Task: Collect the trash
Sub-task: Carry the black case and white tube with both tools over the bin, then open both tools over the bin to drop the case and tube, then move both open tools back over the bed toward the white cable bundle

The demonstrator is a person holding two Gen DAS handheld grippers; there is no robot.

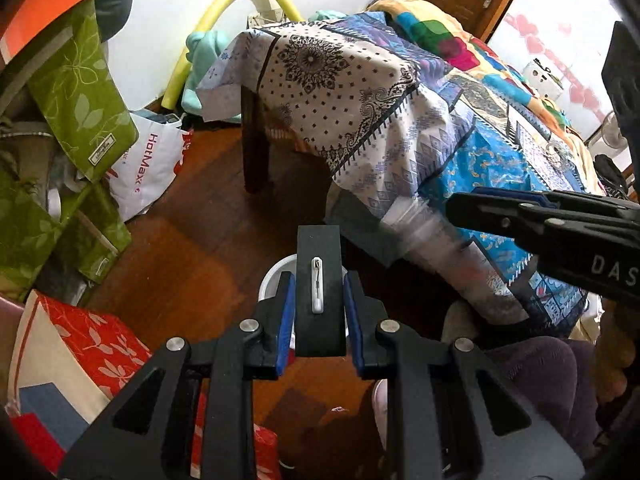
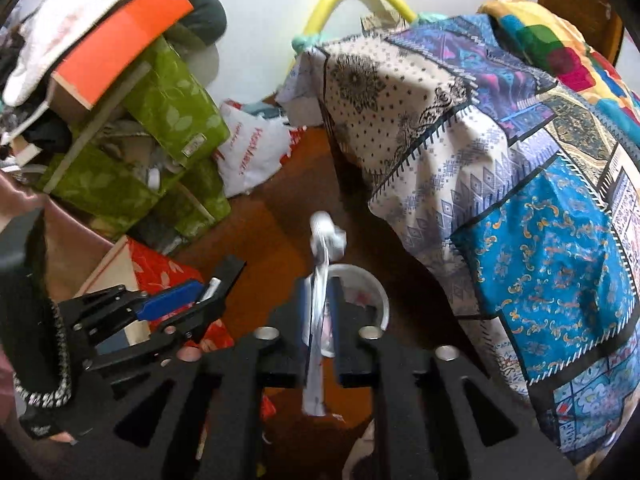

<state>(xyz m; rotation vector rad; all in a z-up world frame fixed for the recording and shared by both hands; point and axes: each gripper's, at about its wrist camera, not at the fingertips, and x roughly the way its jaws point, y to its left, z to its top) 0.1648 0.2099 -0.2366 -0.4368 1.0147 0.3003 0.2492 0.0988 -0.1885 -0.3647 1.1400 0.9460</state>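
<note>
My left gripper [image 1: 319, 314] is shut on a flat black block with a small white clip on its face [image 1: 320, 280], held above a white bin [image 1: 276, 276] on the wood floor. My right gripper [image 2: 320, 320] is shut on a crushed clear plastic bottle [image 2: 322, 280] with a white cap end [image 2: 326, 236], held over the same white bin [image 2: 376, 288]. In the left wrist view the right gripper [image 1: 472, 210] comes in from the right with the bottle [image 1: 432, 240]. In the right wrist view the left gripper [image 2: 192, 300] is at the left.
A bed with patterned quilts [image 1: 400, 92] fills the right side. Green boxes [image 1: 84, 92], an orange box [image 2: 120, 40], a red floral box [image 1: 80, 344] and a white HotMax bag [image 1: 148, 168] are piled at the left. Bare wood floor [image 1: 200, 216] lies between them.
</note>
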